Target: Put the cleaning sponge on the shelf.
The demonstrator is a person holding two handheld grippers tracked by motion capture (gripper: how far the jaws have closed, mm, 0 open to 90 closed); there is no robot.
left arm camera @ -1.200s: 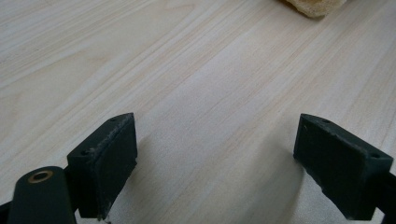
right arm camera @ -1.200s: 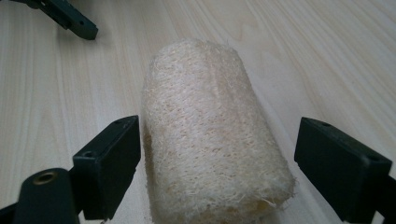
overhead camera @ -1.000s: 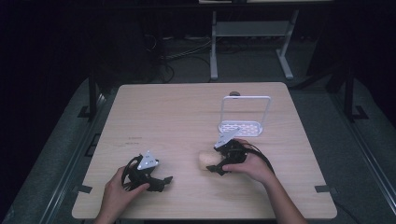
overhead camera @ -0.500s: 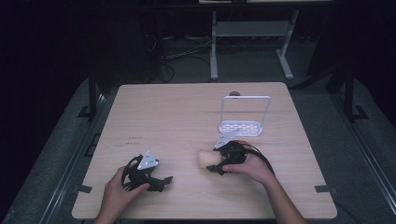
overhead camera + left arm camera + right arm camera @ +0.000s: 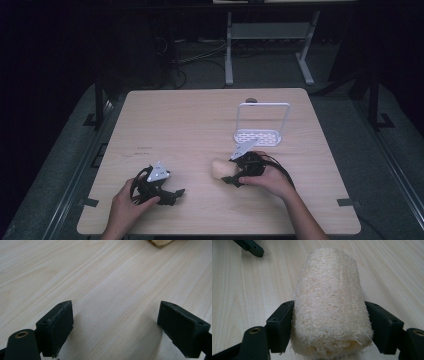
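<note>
The right gripper (image 5: 329,322), jaws just closing, clamps the light, springy, rough loofah (image 5: 329,302) across its middle, a sound hold.

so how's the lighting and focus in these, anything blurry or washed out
High view: the table is evenly lit, its surroundings nearly black, detail soft. Left gripper view: wood grain sharp, soft shadows under the black jaws. Right gripper view: the loofah is crisp and bright, its fibres clear, no glare.

Dim room around a pale wooden table (image 5: 200,120)

Grey carpeted floor (image 5: 65,165) flanks it; a grey metal stand (image 5: 267,32) and cables (image 5: 197,55) sit at upper centre.
</note>
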